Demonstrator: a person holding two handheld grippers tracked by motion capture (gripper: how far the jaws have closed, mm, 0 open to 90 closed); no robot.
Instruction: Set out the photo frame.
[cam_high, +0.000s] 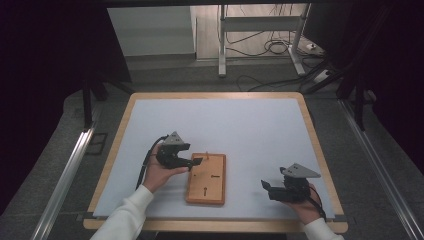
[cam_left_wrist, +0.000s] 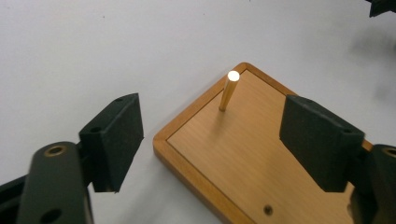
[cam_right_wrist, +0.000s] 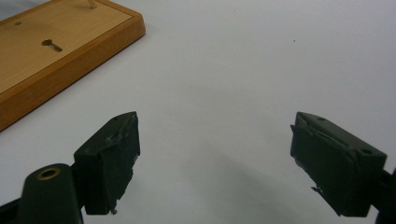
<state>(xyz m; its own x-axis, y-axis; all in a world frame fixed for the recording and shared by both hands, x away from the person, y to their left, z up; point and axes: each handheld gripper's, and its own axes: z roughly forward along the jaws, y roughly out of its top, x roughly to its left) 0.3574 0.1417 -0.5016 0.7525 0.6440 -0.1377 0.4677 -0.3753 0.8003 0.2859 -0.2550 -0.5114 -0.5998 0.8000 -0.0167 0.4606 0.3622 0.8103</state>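
A small wooden board (cam_high: 206, 179) lies on the white mat, near the front and a little left of centre. A thin wooden peg (cam_high: 207, 155) stands upright in its far left corner. My left gripper (cam_high: 196, 162) is open at the board's left edge, level with that corner. In the left gripper view the peg (cam_left_wrist: 229, 91) stands ahead of the jaws, untouched, and the board's corner (cam_left_wrist: 243, 154) lies between them. My right gripper (cam_high: 265, 186) is open over bare mat to the right of the board. The right gripper view has the board (cam_right_wrist: 56, 51) with a keyhole slot (cam_right_wrist: 50, 44) at upper left.
The white mat (cam_high: 240, 125) covers a table with a wooden rim (cam_high: 320, 150). Beyond the far edge are a metal stand's legs (cam_high: 222, 45) and loose cables (cam_high: 272, 47) on the floor. Metal rails (cam_high: 65, 175) run along both sides.
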